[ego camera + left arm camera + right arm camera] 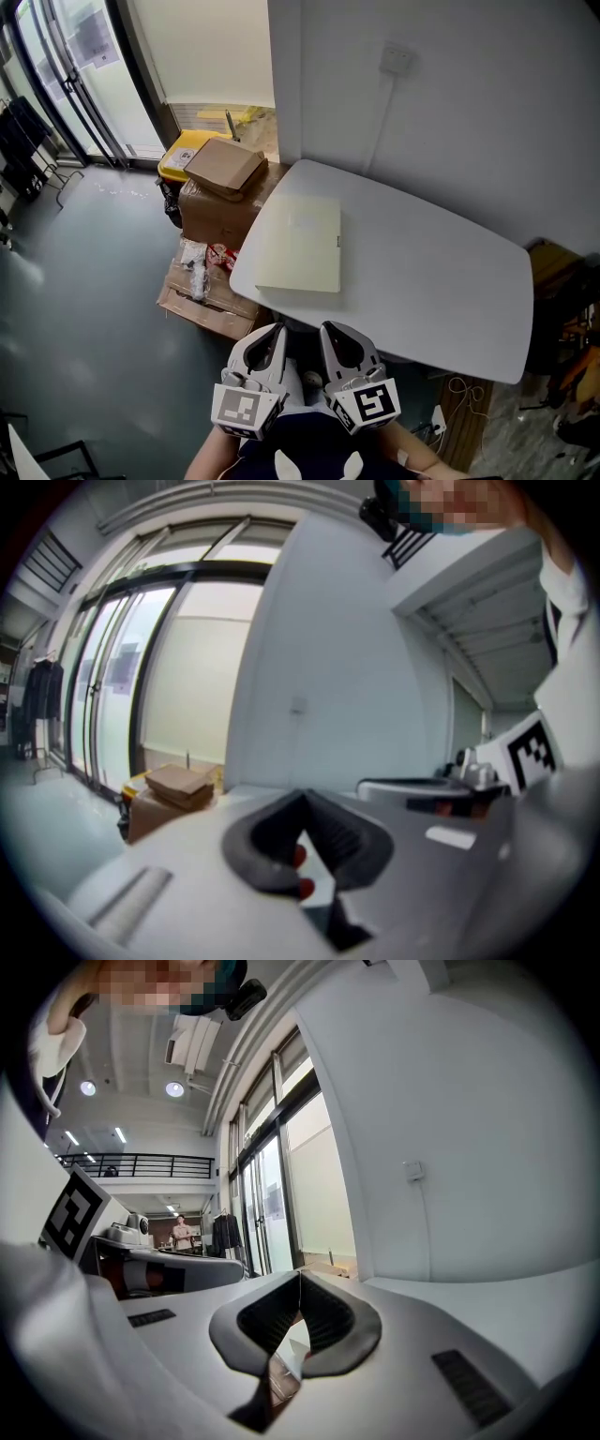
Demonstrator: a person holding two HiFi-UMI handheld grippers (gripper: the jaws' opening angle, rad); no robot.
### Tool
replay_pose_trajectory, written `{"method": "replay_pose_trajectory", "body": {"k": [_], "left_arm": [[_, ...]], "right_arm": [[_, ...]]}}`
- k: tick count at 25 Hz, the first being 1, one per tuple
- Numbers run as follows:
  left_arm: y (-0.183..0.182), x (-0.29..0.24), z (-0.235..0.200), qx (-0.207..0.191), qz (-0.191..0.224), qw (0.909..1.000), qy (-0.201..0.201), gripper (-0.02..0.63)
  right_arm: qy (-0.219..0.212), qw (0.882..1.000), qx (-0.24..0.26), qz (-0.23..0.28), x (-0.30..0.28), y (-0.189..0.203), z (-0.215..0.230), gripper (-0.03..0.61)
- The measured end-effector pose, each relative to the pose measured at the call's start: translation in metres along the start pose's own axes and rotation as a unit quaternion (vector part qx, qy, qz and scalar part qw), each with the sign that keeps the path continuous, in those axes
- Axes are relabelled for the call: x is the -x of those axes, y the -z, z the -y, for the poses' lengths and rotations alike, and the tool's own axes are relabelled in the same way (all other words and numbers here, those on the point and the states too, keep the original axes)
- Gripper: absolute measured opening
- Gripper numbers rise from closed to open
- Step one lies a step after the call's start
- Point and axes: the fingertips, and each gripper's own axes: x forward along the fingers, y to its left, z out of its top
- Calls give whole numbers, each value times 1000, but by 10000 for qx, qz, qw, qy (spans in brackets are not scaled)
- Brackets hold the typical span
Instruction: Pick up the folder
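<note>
A pale yellow-green folder lies flat and closed on the left part of the white table, by its left edge. Both grippers hover side by side just short of the table's near edge, below the folder in the head view and apart from it. My left gripper is shut with nothing between its jaws, and its own view shows the tips meeting. My right gripper is likewise shut and empty. I cannot make out the folder in either gripper view.
Stacked cardboard boxes and a yellow bin stand against the table's left side, with flattened cardboard on the floor below. A wall with a socket runs behind the table. Cables lie on the floor at right.
</note>
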Motion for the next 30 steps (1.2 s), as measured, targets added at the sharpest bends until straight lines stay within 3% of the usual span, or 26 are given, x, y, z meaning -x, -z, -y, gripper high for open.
{"method": "replay_pose_trajectory", "body": {"k": [6, 17, 30], "left_arm": [[9, -17, -13, 92, -166, 9998, 97, 5], [-7, -76, -49, 84, -333, 9985, 421, 5], [-12, -123, -84, 248, -490, 9970, 542, 5]], "right_arm": [[114, 9998, -57, -136, -13, 10, 8, 9], [409, 9987, -144, -260, -67, -3, 41, 9], [316, 9976, -235, -565, -122, 0, 59, 11]]}}
